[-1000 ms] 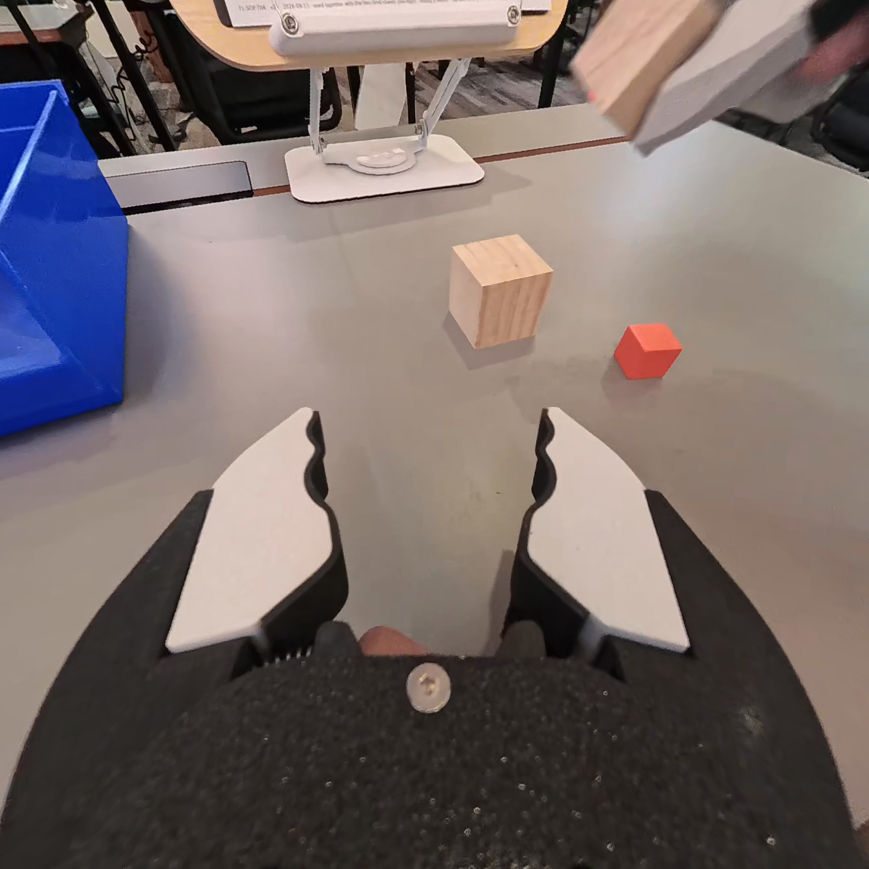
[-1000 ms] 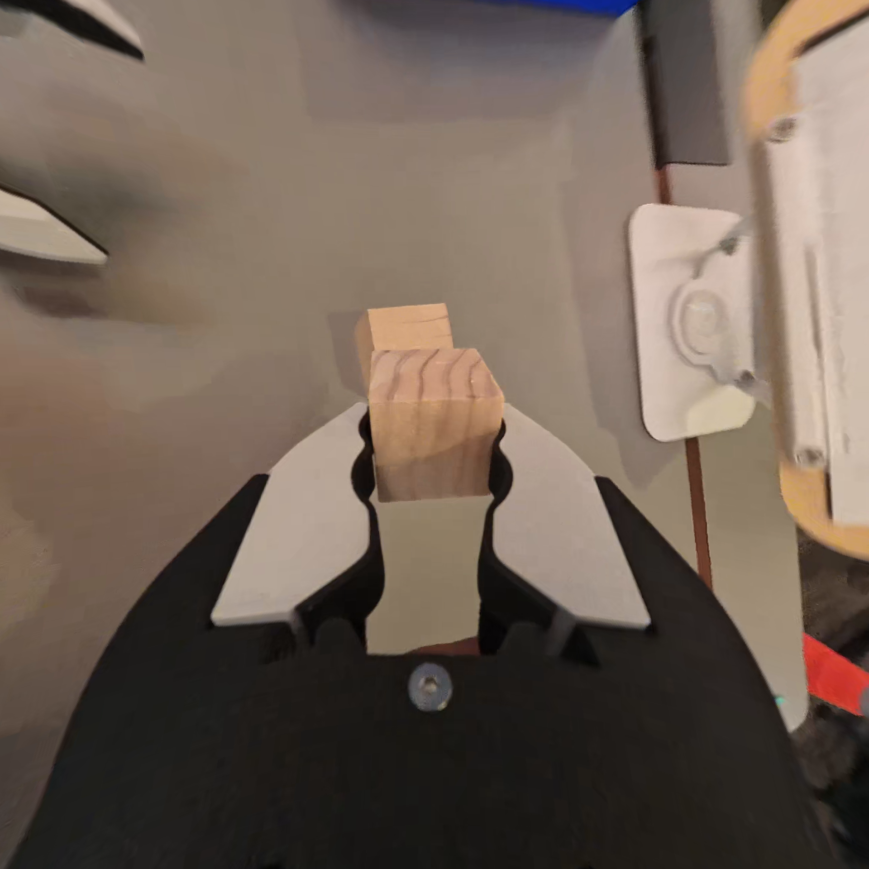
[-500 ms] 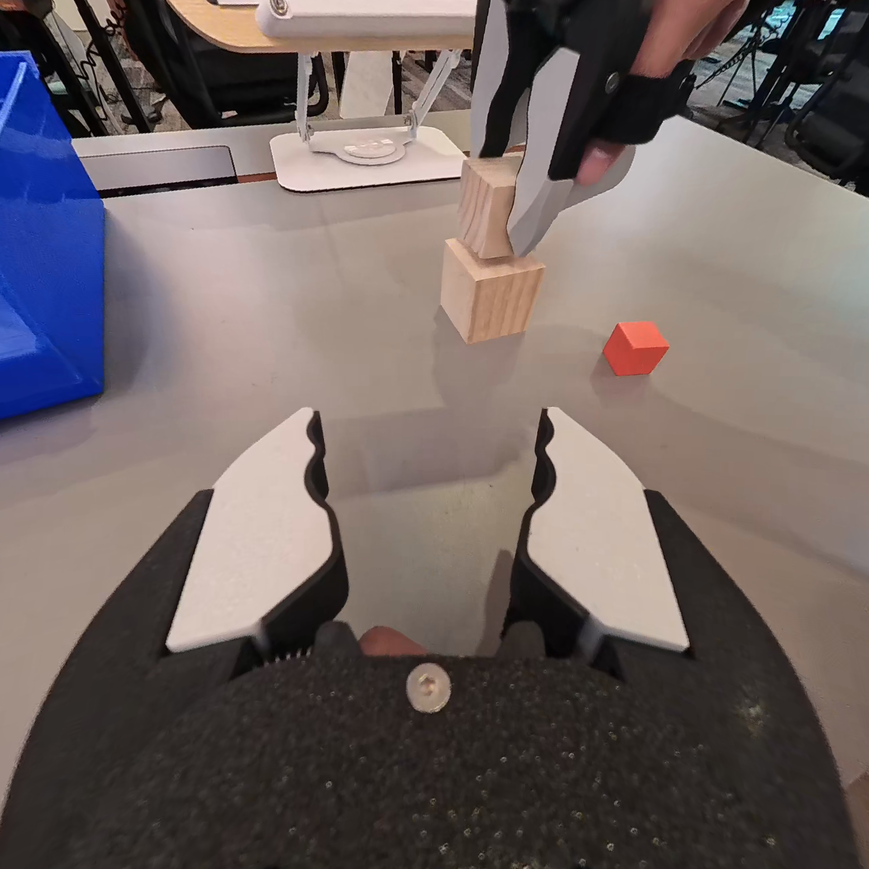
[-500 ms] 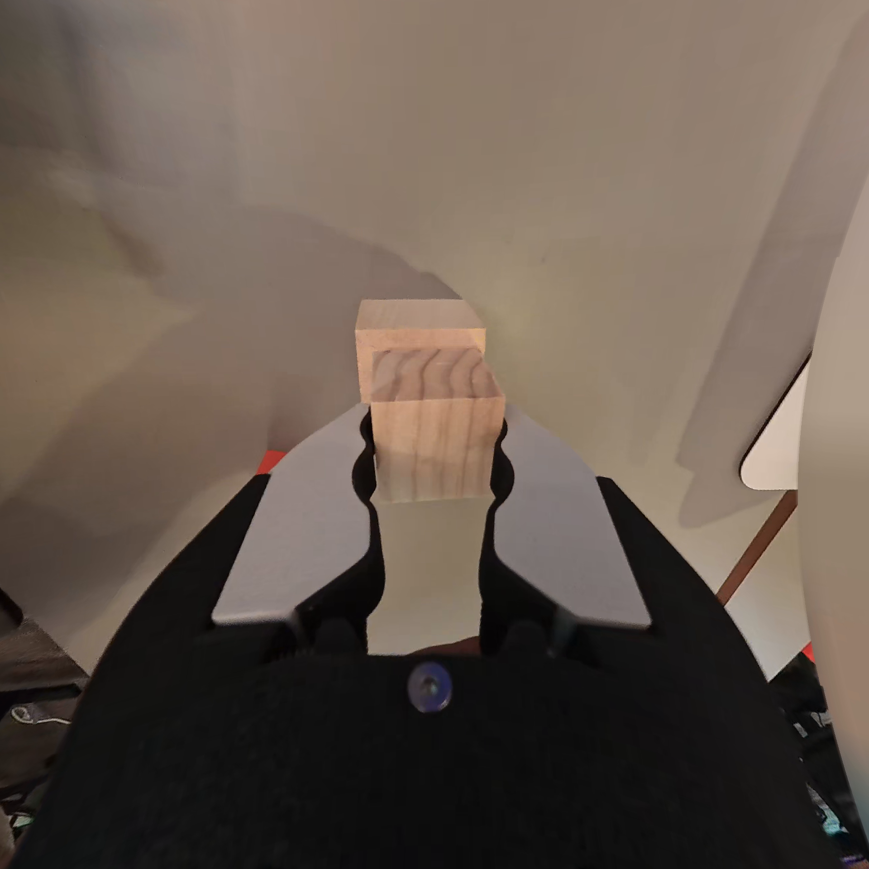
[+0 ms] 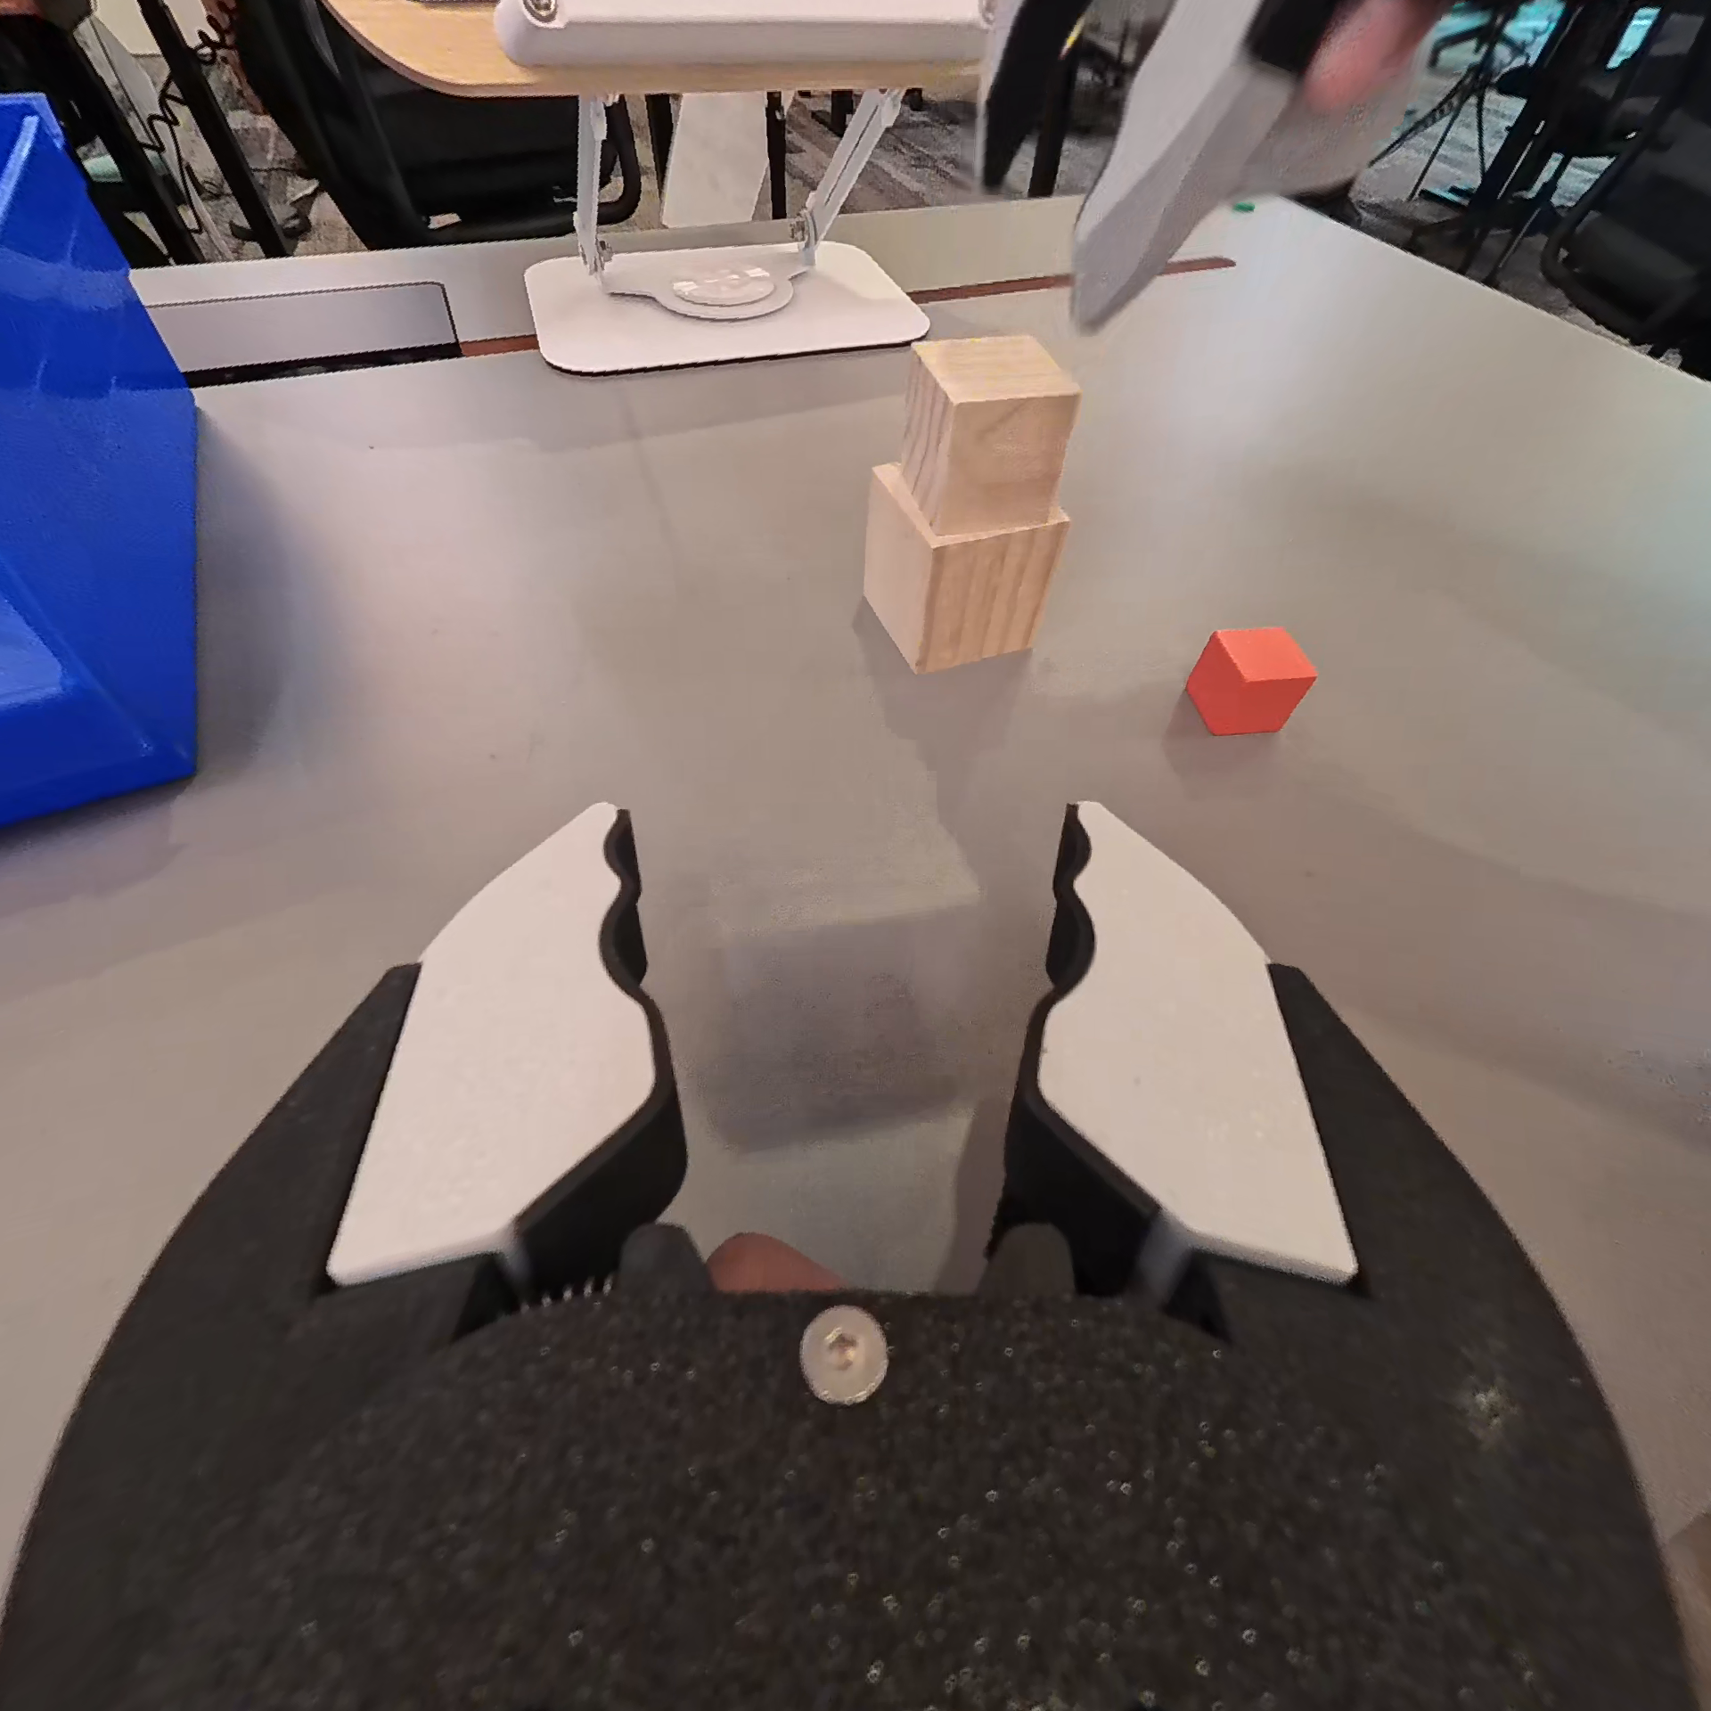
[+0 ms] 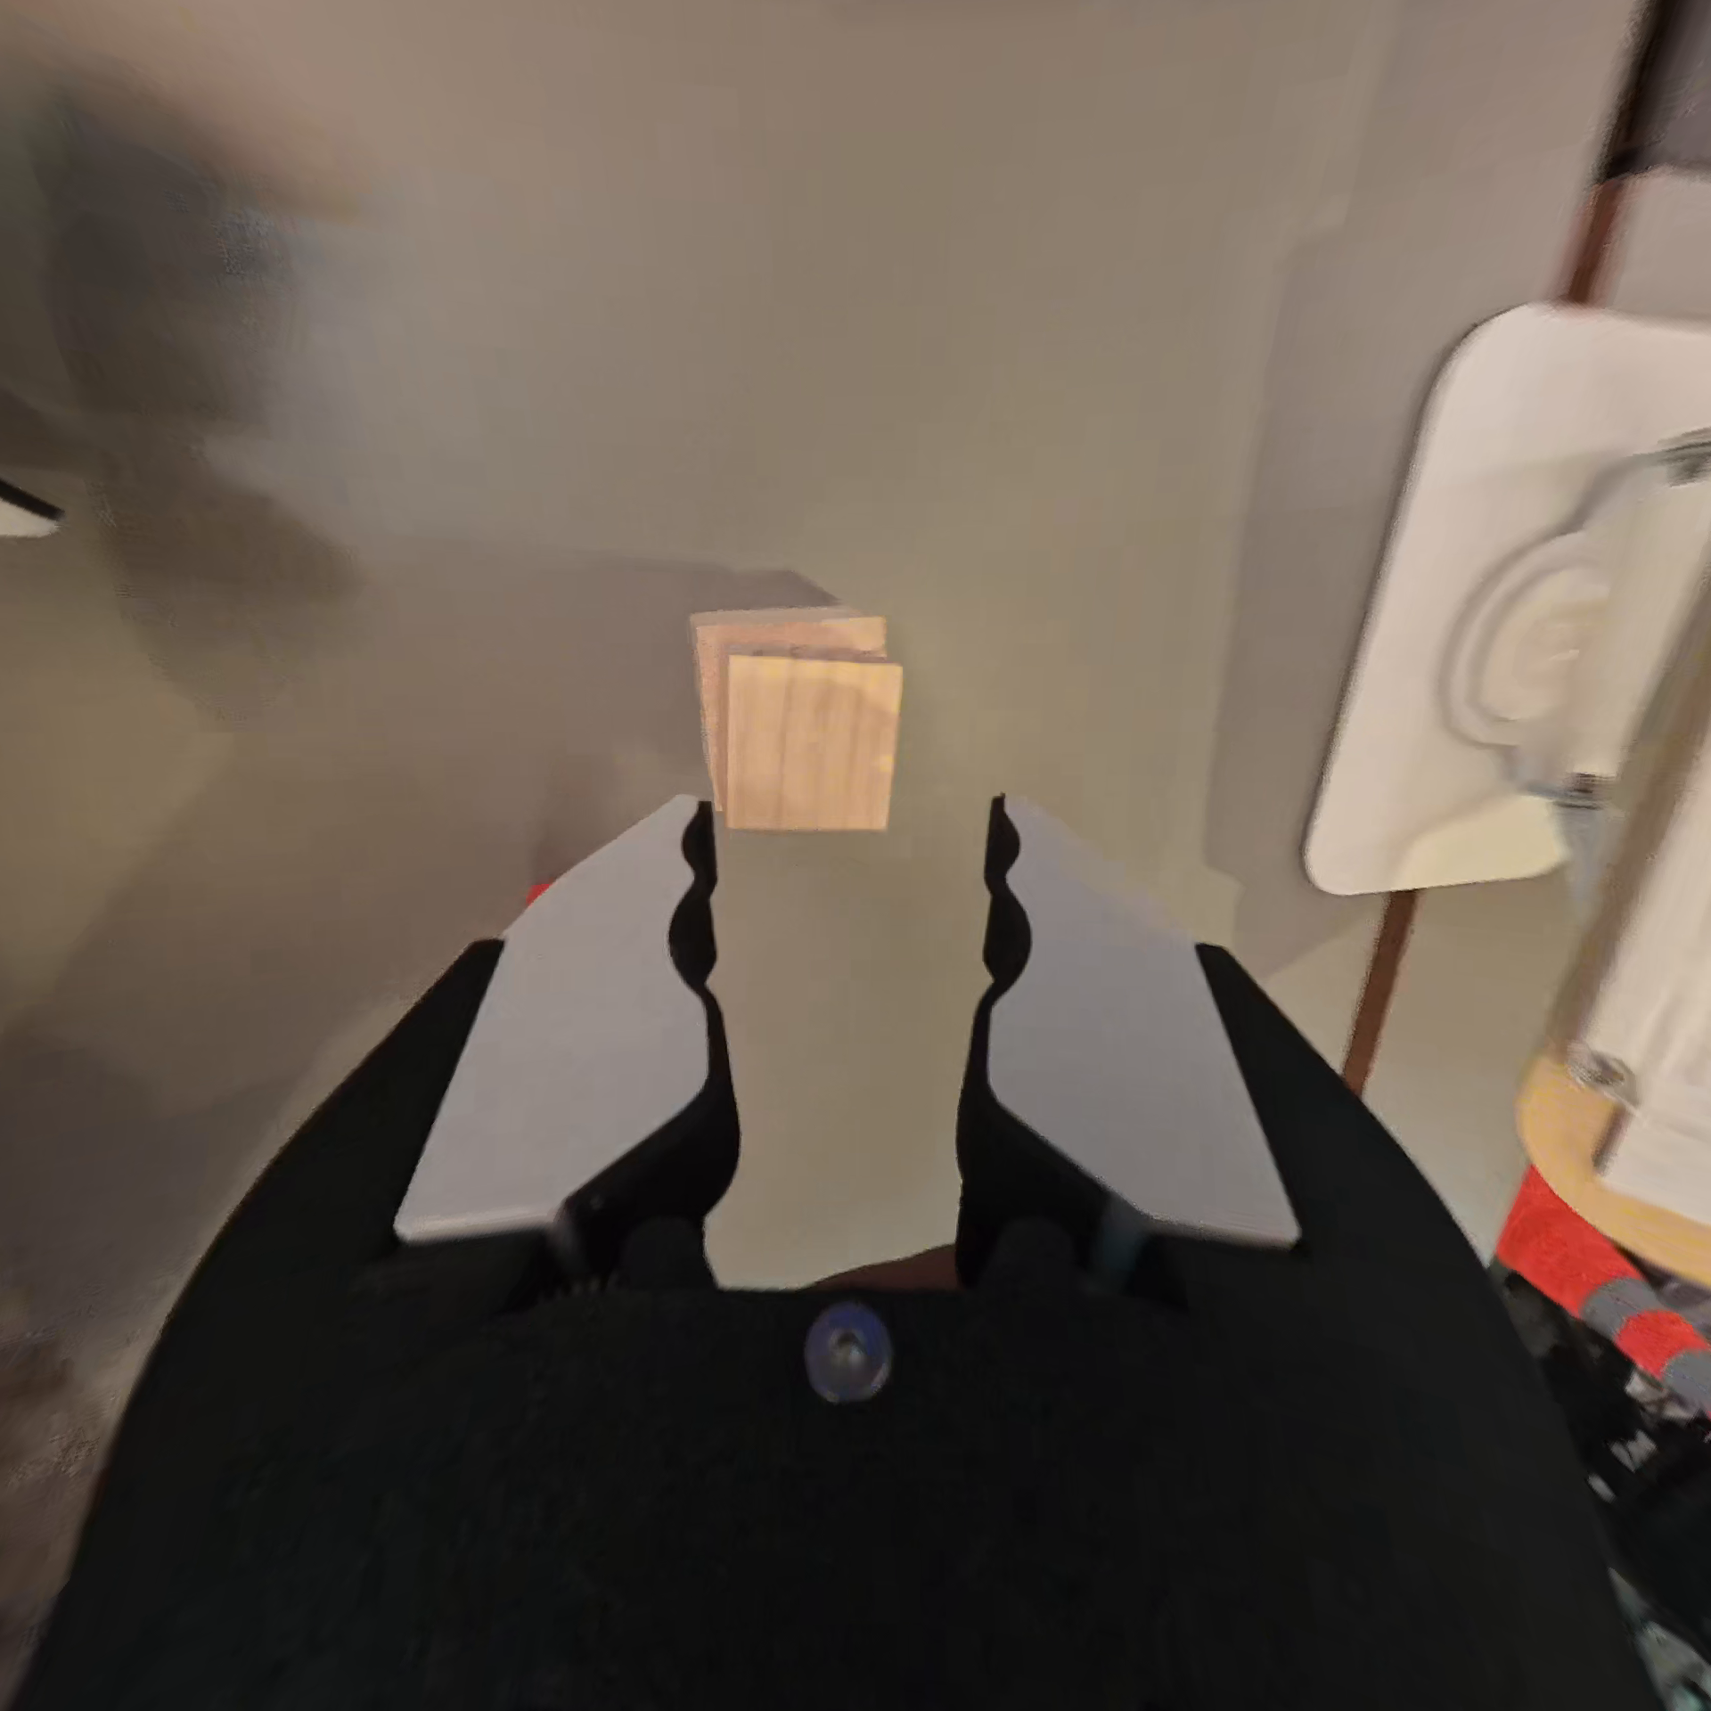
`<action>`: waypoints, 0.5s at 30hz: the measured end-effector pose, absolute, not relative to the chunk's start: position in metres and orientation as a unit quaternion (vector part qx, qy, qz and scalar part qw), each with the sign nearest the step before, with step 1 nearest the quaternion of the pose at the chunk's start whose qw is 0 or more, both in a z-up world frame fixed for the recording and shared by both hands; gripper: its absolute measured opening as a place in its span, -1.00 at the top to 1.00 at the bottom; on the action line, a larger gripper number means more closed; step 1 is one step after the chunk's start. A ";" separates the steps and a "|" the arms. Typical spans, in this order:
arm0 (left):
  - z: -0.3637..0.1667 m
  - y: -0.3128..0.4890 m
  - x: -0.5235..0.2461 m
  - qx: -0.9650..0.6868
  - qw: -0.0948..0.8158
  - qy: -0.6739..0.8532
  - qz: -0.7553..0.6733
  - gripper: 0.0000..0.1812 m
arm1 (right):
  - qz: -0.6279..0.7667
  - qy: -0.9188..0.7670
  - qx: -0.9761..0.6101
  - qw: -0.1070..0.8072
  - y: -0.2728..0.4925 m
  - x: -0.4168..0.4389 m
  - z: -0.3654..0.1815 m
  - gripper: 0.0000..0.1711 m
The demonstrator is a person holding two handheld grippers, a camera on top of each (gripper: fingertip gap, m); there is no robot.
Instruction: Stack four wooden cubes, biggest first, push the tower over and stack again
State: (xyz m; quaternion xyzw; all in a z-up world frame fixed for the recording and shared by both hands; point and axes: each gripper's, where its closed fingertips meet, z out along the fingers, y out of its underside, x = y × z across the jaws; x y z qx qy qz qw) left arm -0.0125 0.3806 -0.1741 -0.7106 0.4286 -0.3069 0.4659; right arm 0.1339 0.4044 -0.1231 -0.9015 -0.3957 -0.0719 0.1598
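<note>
On the grey table [image 5: 463, 648], a smaller wooden cube [image 5: 995, 430] sits on a bigger cube [image 5: 963, 583], toward the far edge; a red cube [image 5: 1250, 680] lies nearby. The left gripper [image 5: 847, 833] and the right gripper [image 6: 852, 815] both have jaws apart, holding nothing.

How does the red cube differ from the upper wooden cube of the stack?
The red cube is painted and smaller; the upper wooden cube is bare, pale wood. The red cube lies alone on the table; the upper wooden cube rests on the larger wooden cube. No gripper holds either.
</note>
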 end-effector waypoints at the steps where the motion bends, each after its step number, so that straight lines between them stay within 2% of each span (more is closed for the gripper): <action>1: -0.173 0.380 -0.013 -0.709 0.468 0.428 -0.308 0.06 | -0.078 -0.386 -0.896 0.205 0.399 0.133 -0.110 0.35; 4: -0.172 0.381 -0.013 -0.707 0.472 0.427 -0.309 0.06 | -0.095 -0.343 -0.865 0.353 0.367 0.131 -0.079 0.34; 6: -0.172 0.381 -0.013 -0.705 0.474 0.427 -0.309 0.06 | -0.092 -0.292 -0.853 0.423 0.335 0.129 -0.080 0.29; 9: -0.171 0.380 -0.012 -0.703 0.476 0.431 -0.307 0.06 | -0.122 -0.197 -0.850 0.473 0.288 0.137 -0.105 0.23; 15: -0.174 0.368 -0.003 -0.686 0.466 0.466 -0.309 0.06 | -0.120 -0.068 -0.847 0.513 0.230 0.138 -0.154 0.20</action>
